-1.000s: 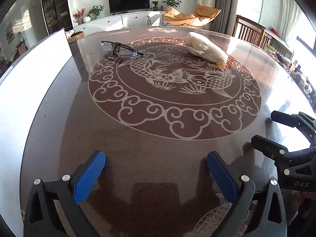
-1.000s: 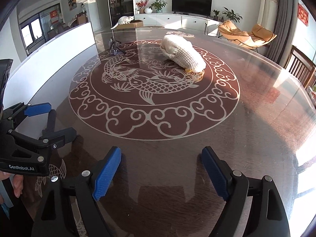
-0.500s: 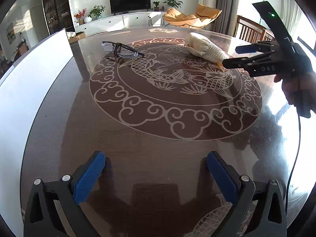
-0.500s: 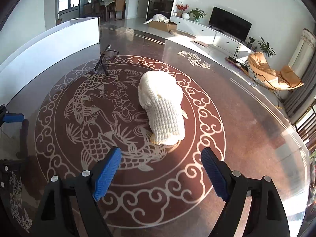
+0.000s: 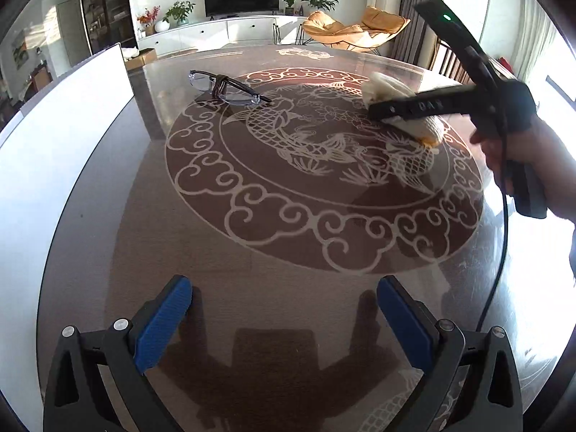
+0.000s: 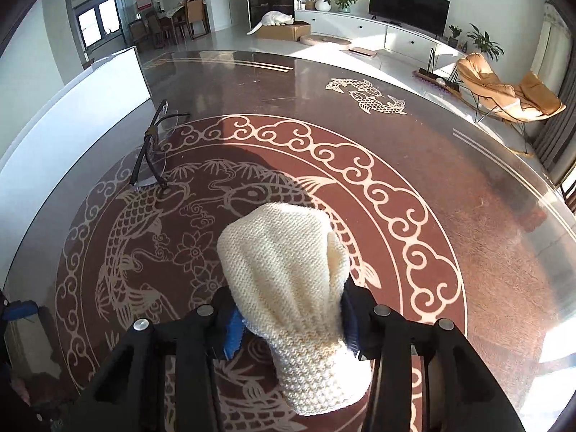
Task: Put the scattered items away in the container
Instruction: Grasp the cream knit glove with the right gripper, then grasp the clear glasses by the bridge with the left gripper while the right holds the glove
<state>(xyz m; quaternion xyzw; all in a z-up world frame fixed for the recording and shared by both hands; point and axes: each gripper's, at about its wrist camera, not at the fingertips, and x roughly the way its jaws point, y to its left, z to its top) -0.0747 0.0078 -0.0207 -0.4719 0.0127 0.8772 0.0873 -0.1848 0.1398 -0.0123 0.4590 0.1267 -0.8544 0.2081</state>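
Clamped right tongs (image 6: 289, 320) on cream knitted glove (image 6: 288, 280) still lying mid-bench (image 6: 486, 234), left tongs (image 5: 284, 320) apart and idle, glasses (image 5: 225, 86) untouched near white container (image 5: 54, 136); nothing tidied yet, both items left to stow.

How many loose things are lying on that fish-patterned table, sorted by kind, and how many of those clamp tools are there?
Knitted cream glove: 1, clamped between the right gripper's fingers
Folded eyeglasses: 1, lying on the table
White container: 1, at the table's edge
Clamp tools: 2, counting the open, empty left gripper
Total: 5
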